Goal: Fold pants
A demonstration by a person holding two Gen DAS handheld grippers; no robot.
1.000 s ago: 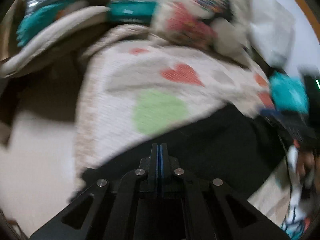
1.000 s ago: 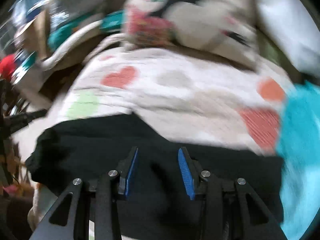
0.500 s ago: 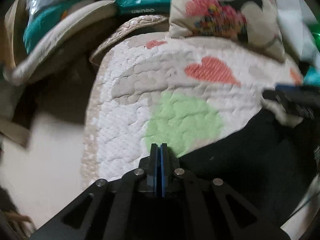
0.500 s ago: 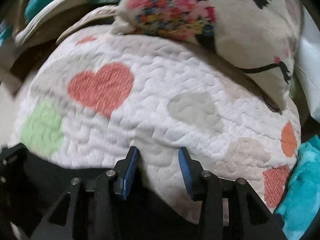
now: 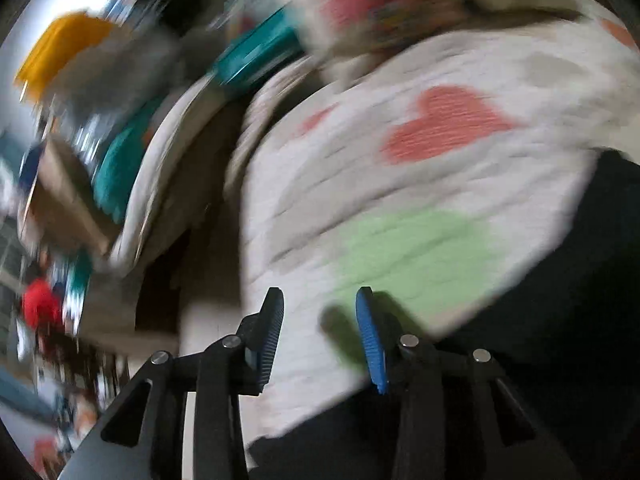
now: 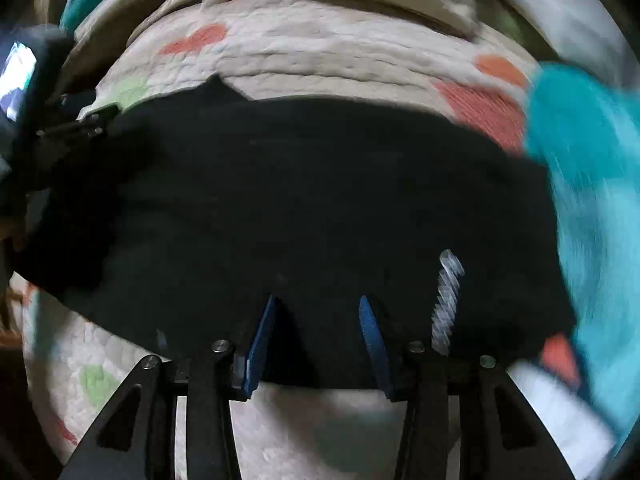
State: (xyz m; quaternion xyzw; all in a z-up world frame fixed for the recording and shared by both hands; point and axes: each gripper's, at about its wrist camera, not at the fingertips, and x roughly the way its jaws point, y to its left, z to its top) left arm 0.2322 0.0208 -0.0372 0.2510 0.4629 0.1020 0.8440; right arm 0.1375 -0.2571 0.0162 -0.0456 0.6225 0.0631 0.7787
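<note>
Motion blur smears the clutter (image 5: pixel 100 160) beyond the quilt (image 5: pixel 400 184).

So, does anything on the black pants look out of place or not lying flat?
Yes. On the black pants, a pointed flap sticks out of the far edge onto the heart quilt, so that edge is uneven.

pants (image 6: pixel 304 200) are matte black cloth, quilt (image 5: pixel 400 184) is puffy stitched cotton, bumpy looking. tongs' pads (image 5: pixel 370 340) are ribbed blue rubber with shiny metal screws (image 5: pixel 408 340).
</note>
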